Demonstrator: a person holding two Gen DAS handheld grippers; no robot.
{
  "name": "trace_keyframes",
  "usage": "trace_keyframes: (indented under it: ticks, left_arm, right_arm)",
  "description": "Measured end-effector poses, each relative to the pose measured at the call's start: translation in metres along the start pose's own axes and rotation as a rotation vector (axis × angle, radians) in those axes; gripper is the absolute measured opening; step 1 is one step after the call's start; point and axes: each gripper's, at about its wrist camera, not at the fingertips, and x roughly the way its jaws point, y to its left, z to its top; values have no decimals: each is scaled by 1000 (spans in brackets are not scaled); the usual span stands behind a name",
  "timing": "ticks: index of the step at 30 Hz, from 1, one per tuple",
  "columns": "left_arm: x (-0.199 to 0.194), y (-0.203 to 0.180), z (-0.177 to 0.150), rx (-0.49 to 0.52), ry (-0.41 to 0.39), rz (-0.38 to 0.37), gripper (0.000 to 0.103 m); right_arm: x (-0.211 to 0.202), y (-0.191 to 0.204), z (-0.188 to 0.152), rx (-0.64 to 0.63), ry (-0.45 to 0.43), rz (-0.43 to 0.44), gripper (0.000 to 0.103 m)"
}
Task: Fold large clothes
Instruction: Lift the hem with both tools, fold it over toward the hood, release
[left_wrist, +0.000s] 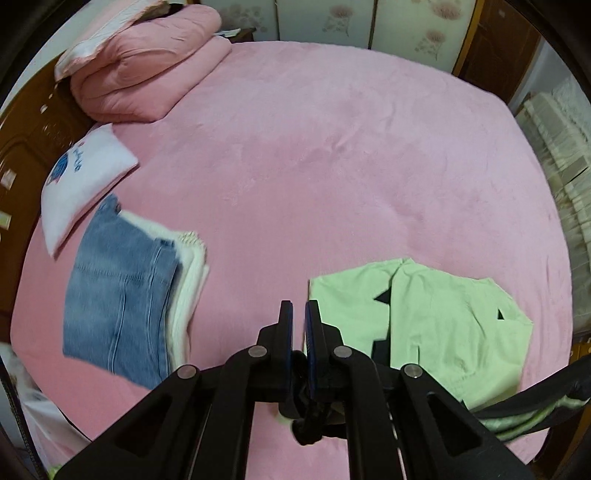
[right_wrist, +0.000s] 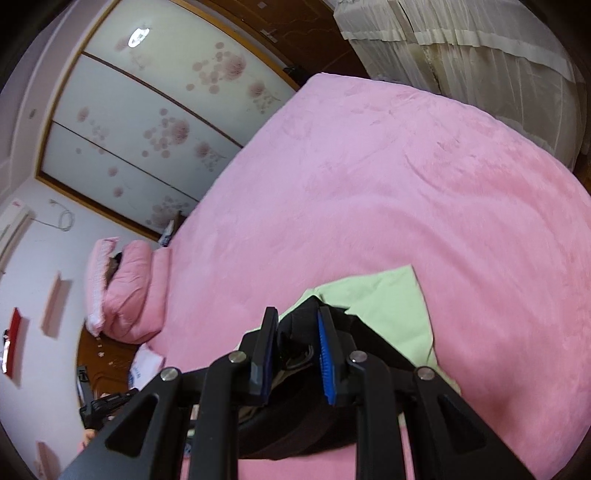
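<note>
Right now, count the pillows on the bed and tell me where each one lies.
2. A white printed pillow lies at the bed's left edge beside the folded jeans; a pink frilled one sits behind the folded pink quilt. Others may be hidden.

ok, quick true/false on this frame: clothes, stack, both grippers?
1. The left gripper is shut, with nothing between its fingertips. True.
2. The right gripper is empty. False: black fabric of the green garment sits between its fingers.
3. Folded jeans top a stack on the pink bed. True.
4. The green garment lies on the jeans. False: it lies apart, directly on the bed.
5. The pink quilt is spread flat. False: it is folded near the pillow.
</note>
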Motion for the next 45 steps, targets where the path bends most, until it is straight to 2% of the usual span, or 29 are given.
trace_keyframes:
  ticks: [3,6,9,11,13,20,23,27,33,37,39,42,45]
  left_arm:
    - [13,-9,26,57,-58,68,2]
    - [20,-14,46,98,-73,86,2]
    - [25,-16,54,104,-56,73,2]
    - [26,-16,52,113,-61,58,3]
    - [30,-20,43,137,-50,41,4]
    - [41,-37,-3,203,26,-18,9]
    - [35,-47,-24,231,21,-60,11]
    - [22,-65,-48,249,-6,-79,27]
    - [21,-98,-110,208,33,-193,28]
    - [41,-121,-167,203,87,-267,28]
    - [55,-133,-191,226,109,-284,28]
    - [86,-154,-228,261,176,-370,28]
    - [116,-165,-250,243,219,-407,28]
  right_arm:
    - [22,5,14,1,2,-63,20]
    - [42,13,25,1,22,-183,24]
    - [45,26,39,-22,-31,-222,24]
    - [39,36,45,-47,-87,-244,27]
    - [37,47,47,-89,-95,-257,28]
    - [46,73,24,-245,14,-305,29]
    - [48,80,-1,-276,42,-274,29]
    - [55,84,-34,-248,94,-251,29]
    - [76,84,-105,-248,221,-130,29]
    - [89,74,-173,-277,286,-70,29]
    - [97,62,-203,-268,311,-38,22]
    - [113,43,-238,-281,335,-58,16]
    - [131,20,-256,-286,362,-62,14]
